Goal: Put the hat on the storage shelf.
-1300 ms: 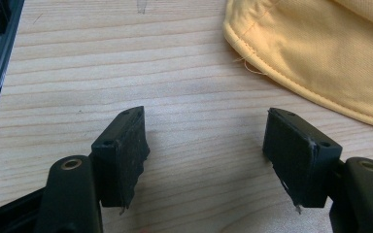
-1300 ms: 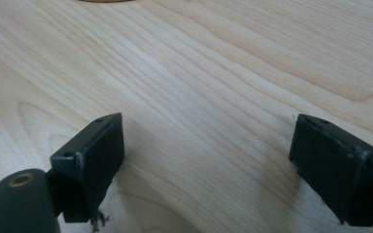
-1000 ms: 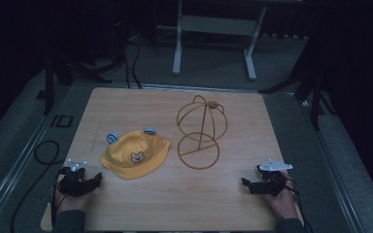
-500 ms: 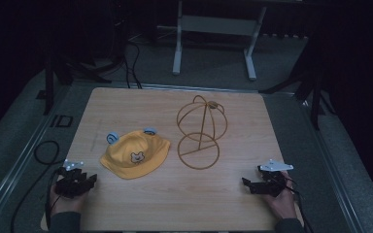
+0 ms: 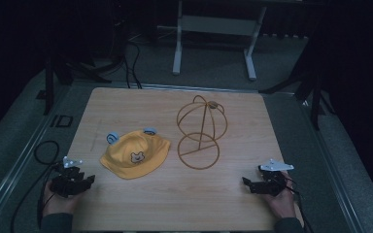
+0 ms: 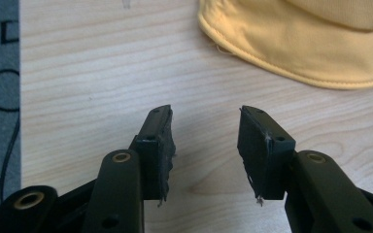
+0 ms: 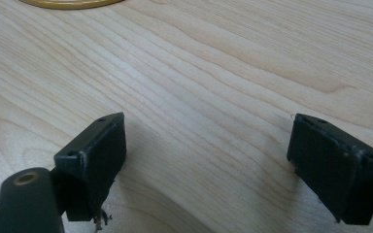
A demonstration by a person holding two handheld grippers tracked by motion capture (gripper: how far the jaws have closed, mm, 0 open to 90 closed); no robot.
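Yellow hat [image 5: 135, 154] lies left of centre in the high view, crown up on the wooden table [image 5: 141, 104], with two small blue ears along its far edge and a little animal face on the front. It looks like soft cotton, so I judge it light and floppy: it should fold and sag when lifted at one spot, and it will not break or slip much between rubber pads. The stitched brim, which curves across the upper right of the left gripper view [image 6: 291, 73], seems the best place to pinch, since the cloth is doubled there and lies close to the table edge nearest the person. The left gripper [image 5: 85, 180] rests at the lower left of the high view, near the brim but apart from it, its jaws parted with bare wood between them. The right gripper [image 5: 248, 183] sits at the lower right, well apart from the hat, its jaws spread wider and holding nothing. Just right of the hat stands a wire hat stand [image 5: 201, 131], a thin golden frame with a round dome over a ring base; it looks light and easy to tip if the cloth drags on it. Nothing lies between either gripper and the hat.
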